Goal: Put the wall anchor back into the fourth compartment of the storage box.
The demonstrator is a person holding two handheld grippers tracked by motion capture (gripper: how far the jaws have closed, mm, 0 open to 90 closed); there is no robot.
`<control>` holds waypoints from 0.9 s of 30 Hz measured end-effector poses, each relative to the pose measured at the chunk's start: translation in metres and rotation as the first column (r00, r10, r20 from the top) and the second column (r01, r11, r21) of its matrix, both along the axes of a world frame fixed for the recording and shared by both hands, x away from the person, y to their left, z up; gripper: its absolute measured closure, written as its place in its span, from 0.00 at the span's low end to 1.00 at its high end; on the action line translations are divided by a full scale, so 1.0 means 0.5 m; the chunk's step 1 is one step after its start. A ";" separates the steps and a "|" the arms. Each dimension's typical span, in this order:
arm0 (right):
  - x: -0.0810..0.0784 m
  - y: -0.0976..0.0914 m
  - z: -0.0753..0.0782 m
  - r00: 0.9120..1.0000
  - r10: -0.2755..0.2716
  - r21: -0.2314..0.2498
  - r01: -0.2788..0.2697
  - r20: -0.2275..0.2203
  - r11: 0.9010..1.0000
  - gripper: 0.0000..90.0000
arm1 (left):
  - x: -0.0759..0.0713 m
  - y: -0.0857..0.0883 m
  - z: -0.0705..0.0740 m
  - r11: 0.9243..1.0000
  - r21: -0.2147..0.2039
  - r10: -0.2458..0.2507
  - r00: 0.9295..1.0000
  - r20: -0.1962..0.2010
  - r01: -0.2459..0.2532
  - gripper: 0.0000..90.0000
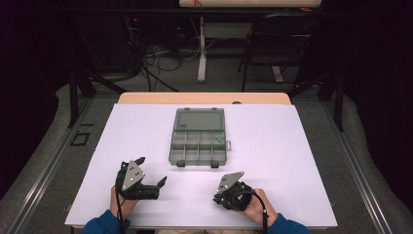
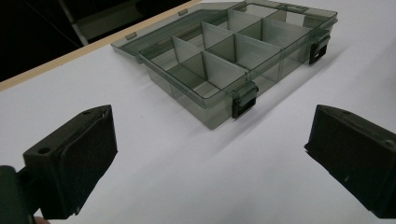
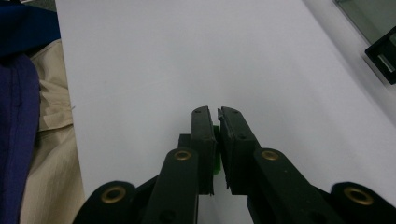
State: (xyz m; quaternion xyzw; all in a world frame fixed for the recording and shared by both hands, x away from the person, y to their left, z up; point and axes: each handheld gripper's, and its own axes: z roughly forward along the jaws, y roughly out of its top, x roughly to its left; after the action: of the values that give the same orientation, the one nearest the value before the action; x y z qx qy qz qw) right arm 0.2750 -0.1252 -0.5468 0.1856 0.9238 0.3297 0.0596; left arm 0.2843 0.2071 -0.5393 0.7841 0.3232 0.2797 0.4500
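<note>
Right gripper view: right gripper (image 3: 215, 122) clamps a small green part (image 3: 216, 156); left gripper (image 2: 210, 154) gapes idle. Next: carry it into organizer box (image 1: 198, 141), likely.

Bare table (image 1: 292, 161) lies open on all sides; only the open compartment box (image 1: 198, 141) stands mid-table, ahead.

Right gripper (image 3: 215, 122) sits low over the white table (image 3: 187, 56), its 2 black jaws nearly together and clamping a small green piece (image 3: 216, 156) between them. Up and to the right of the gripper there's a black latch (image 3: 384, 53) of the grey box (image 3: 369, 14); to its left, blue and beige cloth (image 3: 28, 116).
</note>
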 end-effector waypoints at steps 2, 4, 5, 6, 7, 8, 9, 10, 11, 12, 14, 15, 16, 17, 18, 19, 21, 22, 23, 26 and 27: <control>0.001 0.000 0.002 1.000 0.000 -0.002 0.000 0.009 1.000 0.94 | 0.000 0.000 0.000 1.000 0.001 -0.001 1.000 0.000 0.001 0.01; 0.001 -0.001 0.004 1.000 -0.010 -0.003 0.010 0.012 1.000 0.94 | 0.000 0.000 0.000 1.000 0.000 -0.001 1.000 0.000 0.001 0.01; 0.000 -0.002 0.005 1.000 -0.019 0.001 0.019 0.014 1.000 0.94 | 0.000 0.000 0.000 1.000 0.000 -0.001 1.000 -0.001 0.001 0.01; 0.001 -0.003 0.007 1.000 -0.017 0.002 0.017 0.019 1.000 0.94 | 0.000 0.000 0.000 1.000 0.001 -0.001 1.000 0.000 0.001 0.01; 0.001 -0.004 0.008 0.999 -0.024 -0.001 0.024 0.024 1.000 0.94 | 0.000 0.000 0.000 1.000 0.002 -0.001 1.000 0.000 0.001 0.01; 0.002 -0.006 0.010 0.999 -0.020 0.003 0.020 0.036 1.000 0.94 | 0.000 -0.001 0.000 1.000 0.002 -0.002 1.000 0.000 0.002 0.01; 0.003 -0.007 0.011 0.999 -0.024 0.005 0.024 0.041 1.000 0.94 | 0.000 -0.001 0.000 1.000 0.002 -0.003 1.000 0.001 0.003 0.01; 0.003 -0.008 0.013 0.998 -0.030 0.005 0.030 0.047 1.000 0.94 | 0.000 -0.001 -0.001 1.000 0.000 -0.001 1.000 -0.002 0.001 0.01; 0.004 -0.009 0.014 0.998 -0.032 0.008 0.032 0.051 0.999 0.94 | -0.001 -0.001 -0.001 1.000 0.000 -0.002 1.000 -0.002 0.002 0.01; 0.005 -0.010 0.015 0.998 -0.038 0.010 0.038 0.053 0.999 0.94 | 0.000 -0.001 0.000 1.000 0.001 -0.003 1.000 0.000 0.003 0.01; 0.007 -0.013 0.018 0.997 -0.050 0.011 0.049 0.057 0.999 0.94 | 0.000 0.000 0.000 1.000 0.002 -0.003 1.000 0.001 0.003 0.01; 0.008 -0.014 0.018 0.997 -0.054 0.012 0.053 0.061 0.999 0.94 | 0.000 -0.001 0.000 1.000 0.003 -0.004 1.000 0.001 0.004 0.01; 0.009 -0.015 0.019 0.996 -0.056 0.015 0.055 0.064 0.998 0.94 | -0.001 -0.001 -0.001 1.000 0.004 -0.005 1.000 0.000 0.005 0.01; 0.009 -0.016 0.021 0.996 -0.061 0.015 0.060 0.069 0.998 0.94 | -0.001 -0.001 -0.001 1.000 0.004 -0.005 1.000 0.000 0.005 0.01; 0.010 -0.017 0.022 0.996 -0.064 0.016 0.063 0.070 0.998 0.94 | -0.001 -0.001 -0.001 1.000 0.004 -0.005 1.000 -0.001 0.005 0.01; 0.011 -0.018 0.023 0.995 -0.065 0.018 0.063 0.074 0.998 0.94 | -0.001 -0.001 -0.001 1.000 0.004 -0.005 1.000 -0.001 0.005 0.01; 0.013 -0.020 0.026 0.994 -0.076 0.022 0.075 0.076 0.997 0.94 | -0.001 0.000 -0.001 1.000 0.004 -0.003 1.000 -0.004 0.003 0.01; 0.015 -0.021 0.027 0.994 -0.078 0.018 0.076 0.082 0.997 0.94 | -0.001 0.001 -0.001 1.000 0.002 -0.003 1.000 -0.004 0.003 0.01; 0.016 -0.022 0.027 0.993 -0.081 0.020 0.079 0.085 0.997 0.94 | -0.001 0.000 -0.001 1.000 0.000 -0.002 1.000 -0.004 0.002 0.01; 0.019 -0.025 0.028 0.991 -0.094 0.020 0.093 0.093 0.995 0.94 | -0.001 0.000 -0.001 1.000 0.007 -0.006 1.000 0.000 0.006 0.01; 0.021 -0.027 0.029 0.991 -0.097 0.020 0.095 0.096 0.995 0.94 | -0.002 0.000 -0.001 1.000 0.006 -0.006 1.000 0.001 0.006 0.01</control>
State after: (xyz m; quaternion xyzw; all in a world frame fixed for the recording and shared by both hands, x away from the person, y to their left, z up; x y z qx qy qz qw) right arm 0.2853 -0.1387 -0.5320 0.2141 0.9071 0.3423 0.1188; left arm 0.2835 0.2069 -0.5396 0.7862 0.3200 0.2798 0.4486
